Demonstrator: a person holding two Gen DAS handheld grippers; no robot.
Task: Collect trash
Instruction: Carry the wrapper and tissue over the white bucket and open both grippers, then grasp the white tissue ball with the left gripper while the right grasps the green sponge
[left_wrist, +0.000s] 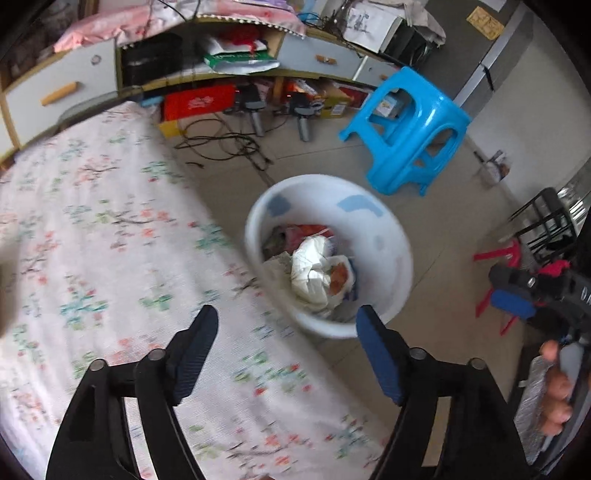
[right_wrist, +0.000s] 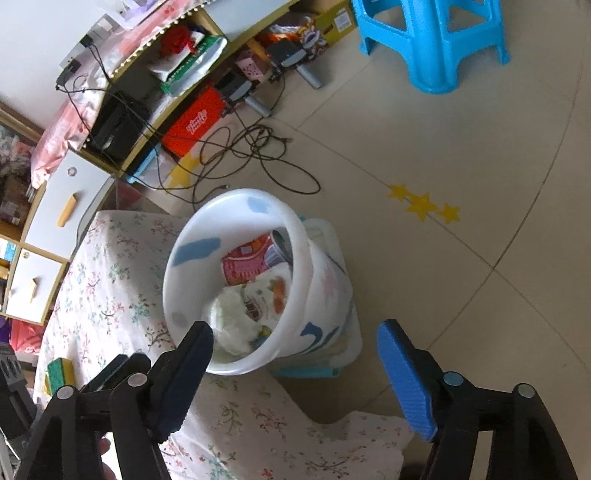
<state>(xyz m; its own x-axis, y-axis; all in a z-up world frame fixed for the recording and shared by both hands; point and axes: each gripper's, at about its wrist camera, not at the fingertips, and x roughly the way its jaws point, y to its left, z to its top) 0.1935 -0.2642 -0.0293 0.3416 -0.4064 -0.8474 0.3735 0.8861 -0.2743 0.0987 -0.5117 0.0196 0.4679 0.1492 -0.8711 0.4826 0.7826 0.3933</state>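
Note:
A white bucket (left_wrist: 384, 236) serves as the bin, standing beside the table with the floral cloth (left_wrist: 92, 229). Crumpled white wrappers (left_wrist: 312, 273) and a red printed cup (right_wrist: 255, 258) lie inside the bucket (right_wrist: 184, 280). My left gripper (left_wrist: 286, 314) hangs open over the table edge, just short of the bucket's rim, with nothing between its fingers. My right gripper (right_wrist: 294, 326) is open too, above the bucket's near rim, and holds nothing. In the left wrist view the right gripper (left_wrist: 517, 295) shows at the right edge, with a person's hand (left_wrist: 554, 391) behind it.
A green and yellow sponge (right_wrist: 59, 373) lies on the floral cloth (right_wrist: 110, 295). The bucket rests on a pale plastic box (right_wrist: 332, 350). A blue stool (left_wrist: 410, 133), loose cables (right_wrist: 255, 147), a low shelf unit (left_wrist: 207, 62) and a red stool (left_wrist: 498, 258) stand around.

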